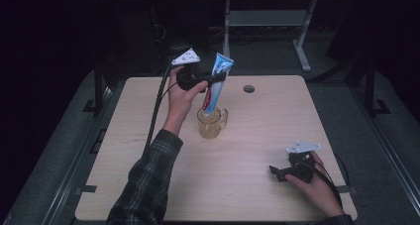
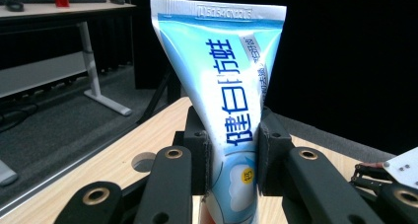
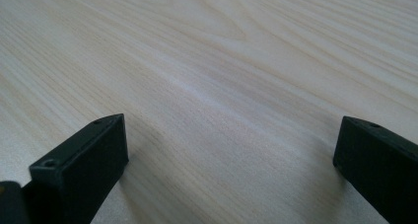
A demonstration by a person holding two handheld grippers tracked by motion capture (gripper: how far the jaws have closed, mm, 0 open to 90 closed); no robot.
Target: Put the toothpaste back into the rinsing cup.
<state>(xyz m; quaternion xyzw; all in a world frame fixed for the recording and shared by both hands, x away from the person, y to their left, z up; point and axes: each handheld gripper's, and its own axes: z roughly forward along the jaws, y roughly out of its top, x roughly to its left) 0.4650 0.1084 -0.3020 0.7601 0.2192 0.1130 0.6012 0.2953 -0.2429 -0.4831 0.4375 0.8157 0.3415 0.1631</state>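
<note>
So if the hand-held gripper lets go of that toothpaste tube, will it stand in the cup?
Probably it leans: the toothpaste tube is tall against the cup and already tilts. The tube looks soft, pinched between the left hand-held gripper pads. The light-looking cup might tip.

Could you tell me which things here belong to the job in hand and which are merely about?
In the job: toothpaste tube, clamped in the left tool; glass mug beneath it.
Merely about: right tool, open on the table; cable hole.

Left forearm in a plaid sleeve raised over the bench, left tool [image 1: 221, 77] held high with jaws clamped, right hand [image 1: 314, 183] resting low, right tool [image 1: 275, 172] with jaws spread wide
</note>
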